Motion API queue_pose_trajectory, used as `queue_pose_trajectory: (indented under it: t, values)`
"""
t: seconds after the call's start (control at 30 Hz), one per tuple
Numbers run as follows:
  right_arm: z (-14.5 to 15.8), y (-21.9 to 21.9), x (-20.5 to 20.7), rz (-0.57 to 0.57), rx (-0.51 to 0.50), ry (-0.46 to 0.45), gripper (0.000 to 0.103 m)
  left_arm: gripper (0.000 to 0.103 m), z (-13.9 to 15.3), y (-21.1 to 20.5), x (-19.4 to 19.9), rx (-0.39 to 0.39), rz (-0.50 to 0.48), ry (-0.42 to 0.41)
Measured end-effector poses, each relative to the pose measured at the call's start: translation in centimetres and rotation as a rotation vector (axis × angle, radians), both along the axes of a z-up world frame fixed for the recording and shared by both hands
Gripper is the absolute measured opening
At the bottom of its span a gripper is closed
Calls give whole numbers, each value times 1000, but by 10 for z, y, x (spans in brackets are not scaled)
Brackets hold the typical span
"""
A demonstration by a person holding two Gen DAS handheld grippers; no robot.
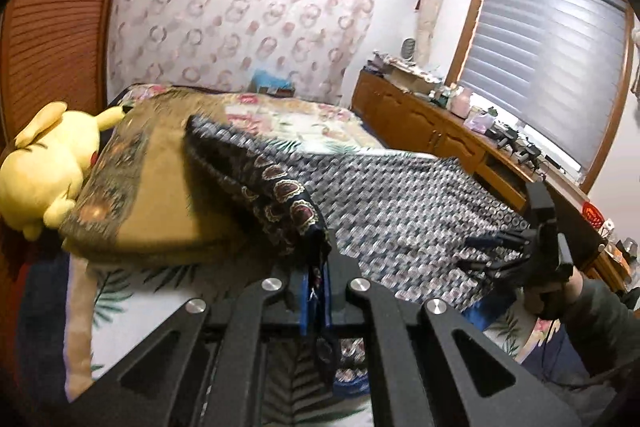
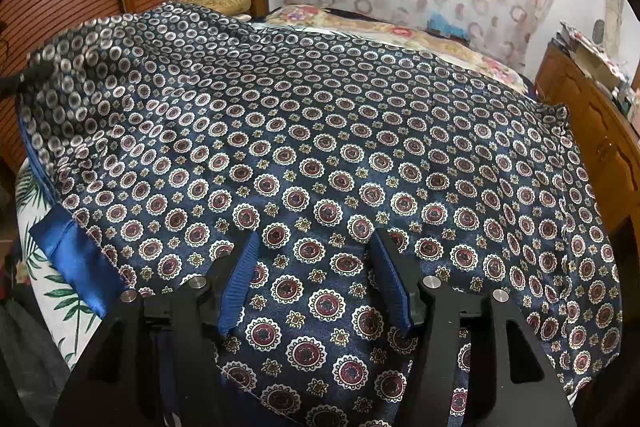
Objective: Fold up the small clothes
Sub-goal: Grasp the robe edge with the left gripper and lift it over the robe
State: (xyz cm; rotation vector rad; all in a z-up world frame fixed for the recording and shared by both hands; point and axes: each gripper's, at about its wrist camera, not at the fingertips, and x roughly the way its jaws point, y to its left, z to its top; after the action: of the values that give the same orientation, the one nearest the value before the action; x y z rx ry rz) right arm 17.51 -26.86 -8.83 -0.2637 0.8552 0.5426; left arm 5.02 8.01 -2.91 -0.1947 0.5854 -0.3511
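A dark blue patterned scarf-like cloth [image 2: 340,147] with red and white medallions lies spread over the bed. My left gripper [image 1: 316,267] is shut on one corner of it and holds that corner up, so the cloth [image 1: 400,211] hangs in a fold from the jaws. That raised corner [image 2: 60,67] shows blurred at the far left of the right wrist view. My right gripper [image 2: 316,239] rests low over the near part of the cloth, its blue pads [image 2: 240,279] spread apart and the fabric flat beneath them. In the left wrist view the right gripper [image 1: 500,251] sits at the cloth's right edge.
A yellow plush toy [image 1: 48,163] lies beside a brown cushion [image 1: 160,195] on the left of the bed [image 1: 300,119]. A cluttered wooden dresser [image 1: 420,123] runs along the right under a window with blinds. A louvred wooden door [image 1: 52,47] stands left. A sleeve [image 1: 592,319] shows behind the right gripper.
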Motion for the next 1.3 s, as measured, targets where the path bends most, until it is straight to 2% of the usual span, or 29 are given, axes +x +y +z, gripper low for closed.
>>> queue_pose_trajectory:
  t: [0.5, 0.6, 0.7, 0.93, 1.07, 1.17, 1.2, 1.3]
  values:
    - [1, 1, -1, -5, 0, -3, 62, 1, 24, -61, 21, 1, -106, -57]
    - [13, -9, -5, -15, 55, -16, 58, 1, 33, -78, 31, -4, -144, -69]
    - [32, -26, -11, -34, 106, -55, 50, 1, 46, -102, 42, -8, -199, -86]
    - [69, -78, -31, -122, 125, -157, 48, 1, 77, -171, 61, 21, -323, -127]
    - [77, -101, -39, -162, 139, -175, 48, 1, 80, -200, 69, 53, -364, -108]
    - [76, -108, -44, -180, 146, -174, 48, 4, 67, -216, 79, 80, -412, -38]
    - [75, -110, -44, -184, 150, -170, 48, 7, 59, -220, 81, 112, -419, -16]
    - [71, -113, -45, -192, 159, -158, 48, 27, 50, -224, 75, 165, -412, -8]
